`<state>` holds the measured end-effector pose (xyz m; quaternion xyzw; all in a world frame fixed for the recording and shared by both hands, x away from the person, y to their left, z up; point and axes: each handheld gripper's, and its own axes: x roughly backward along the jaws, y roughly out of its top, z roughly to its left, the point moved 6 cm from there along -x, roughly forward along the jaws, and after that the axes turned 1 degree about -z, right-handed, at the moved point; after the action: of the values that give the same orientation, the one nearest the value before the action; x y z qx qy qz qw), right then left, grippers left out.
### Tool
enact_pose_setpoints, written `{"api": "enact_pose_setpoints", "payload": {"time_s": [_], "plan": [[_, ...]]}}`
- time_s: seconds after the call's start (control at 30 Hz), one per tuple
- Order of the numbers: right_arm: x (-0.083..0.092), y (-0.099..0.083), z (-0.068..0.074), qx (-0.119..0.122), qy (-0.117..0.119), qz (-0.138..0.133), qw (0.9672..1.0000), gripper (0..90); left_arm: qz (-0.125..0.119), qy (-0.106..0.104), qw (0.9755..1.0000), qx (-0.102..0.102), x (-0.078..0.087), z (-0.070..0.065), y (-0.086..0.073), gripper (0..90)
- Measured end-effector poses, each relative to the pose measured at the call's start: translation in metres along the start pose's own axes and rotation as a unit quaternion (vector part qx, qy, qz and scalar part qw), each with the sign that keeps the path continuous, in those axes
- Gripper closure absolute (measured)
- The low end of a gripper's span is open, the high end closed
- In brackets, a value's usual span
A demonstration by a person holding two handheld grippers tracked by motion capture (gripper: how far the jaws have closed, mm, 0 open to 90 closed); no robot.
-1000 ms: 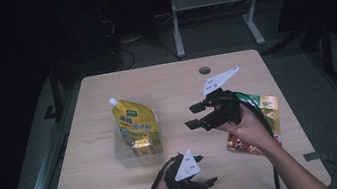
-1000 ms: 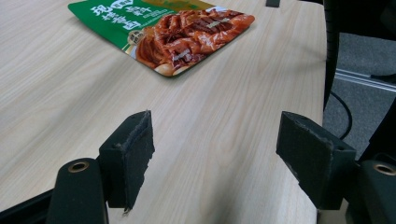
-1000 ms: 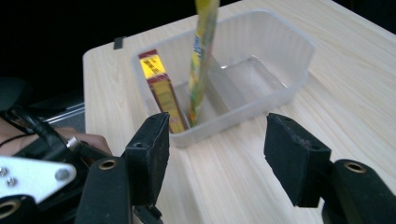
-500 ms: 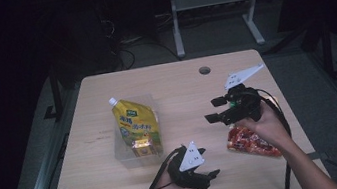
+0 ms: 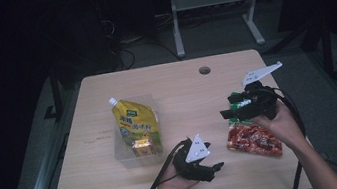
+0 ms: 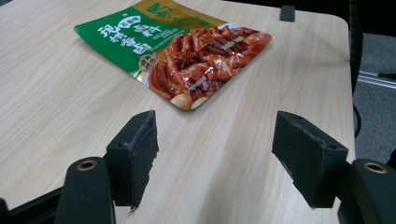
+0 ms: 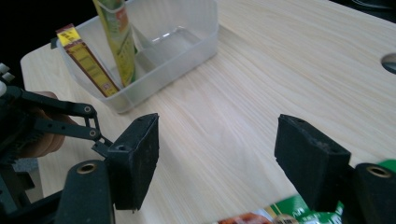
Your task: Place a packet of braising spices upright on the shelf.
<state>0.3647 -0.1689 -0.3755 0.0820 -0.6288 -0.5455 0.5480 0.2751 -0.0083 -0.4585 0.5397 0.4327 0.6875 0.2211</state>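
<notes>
A person is working at a pale wooden table (image 5: 175, 88) with a gripper in each hand; the right gripper (image 5: 228, 110) is hovering over the right side of the table, just above the top edge of a red and green snack pouch (image 5: 253, 138) that is lying flat on the wood; its jaws have just been opening and are standing wide apart with bare table between them, the pouch's green corner (image 7: 285, 208) showing at the bottom edge of the right gripper view, below the pads and not pinched by them; the left gripper (image 5: 218, 167) is resting near the front edge, just left of the pouch and pointing toward it; its jaws have just been closing a little yet are standing wide, nothing between them, and in the left gripper view the pouch (image 6: 187, 51) is lying a little way ahead of the pads (image 6: 135, 154), clear of them; a clear plastic bin (image 5: 121, 154) is sitting left of centre, well apart from the pouch; a yellow spouted pouch (image 5: 135, 122) is leaning in it, and a small brown and yellow packet (image 5: 142, 147) is standing at its near end; a round hole (image 5: 204, 70) is showing near the table's far edge.
</notes>
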Motion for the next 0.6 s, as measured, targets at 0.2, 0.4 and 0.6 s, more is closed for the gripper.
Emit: {"api": "enact_pose_setpoints", "payload": {"time_s": [0.2, 0.4, 0.6], "plan": [[0.009, -0.008, -0.011, -0.018, -0.016, 0.009, 0.9997, 28.1, 0.004, -0.001, 1.0, -0.002, -0.008, 0.004, 0.002, 33.9], [0.016, -0.013, -0.019, -0.034, -0.026, 0.012, 0.999, 27.2, 0.005, 0.001, 1.0, -0.007, -0.015, 0.006, 0.006, 36.3], [0.02, -0.024, -0.034, -0.056, -0.049, 0.022, 0.997, 26.8, 0.005, -0.006, 1.0, -0.001, -0.025, 0.01, 0.012, 40.1]]}}
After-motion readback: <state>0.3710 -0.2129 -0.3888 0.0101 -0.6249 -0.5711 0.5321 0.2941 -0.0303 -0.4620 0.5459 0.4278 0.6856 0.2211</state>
